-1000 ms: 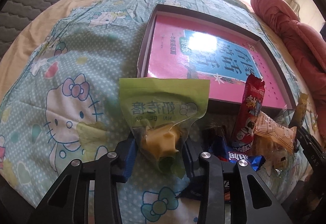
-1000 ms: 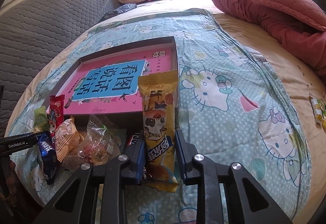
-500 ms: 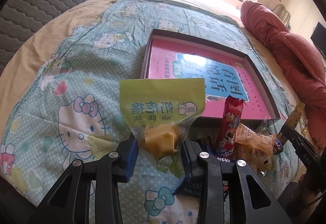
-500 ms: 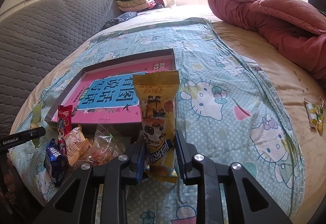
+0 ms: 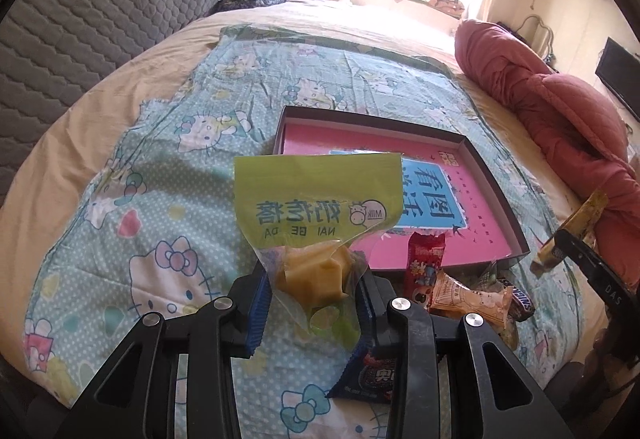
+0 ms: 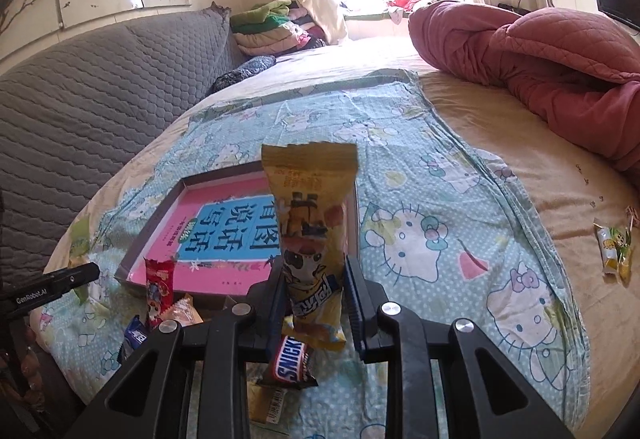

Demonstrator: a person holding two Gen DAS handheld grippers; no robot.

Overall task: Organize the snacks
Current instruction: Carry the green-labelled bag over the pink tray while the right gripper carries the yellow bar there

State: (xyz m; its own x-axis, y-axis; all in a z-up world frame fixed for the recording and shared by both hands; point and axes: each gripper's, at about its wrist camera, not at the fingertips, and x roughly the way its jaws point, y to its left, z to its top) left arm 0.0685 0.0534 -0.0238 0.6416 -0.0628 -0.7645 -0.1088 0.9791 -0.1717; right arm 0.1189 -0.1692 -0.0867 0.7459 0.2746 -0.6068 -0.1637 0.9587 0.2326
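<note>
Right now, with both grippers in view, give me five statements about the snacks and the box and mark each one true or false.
1. The left gripper is clamped on a green packet with yellow pieces inside. True.
2. The right gripper is open and holds nothing. False: it is shut on a yellow packet.
3. The shallow box already has snacks in it. False: only its pink printed bottom shows.
4. A Snickers bar lies below the right gripper. True.
5. The red packet lies inside the box. False: it is in the snack pile in front of the box's near wall.
</note>
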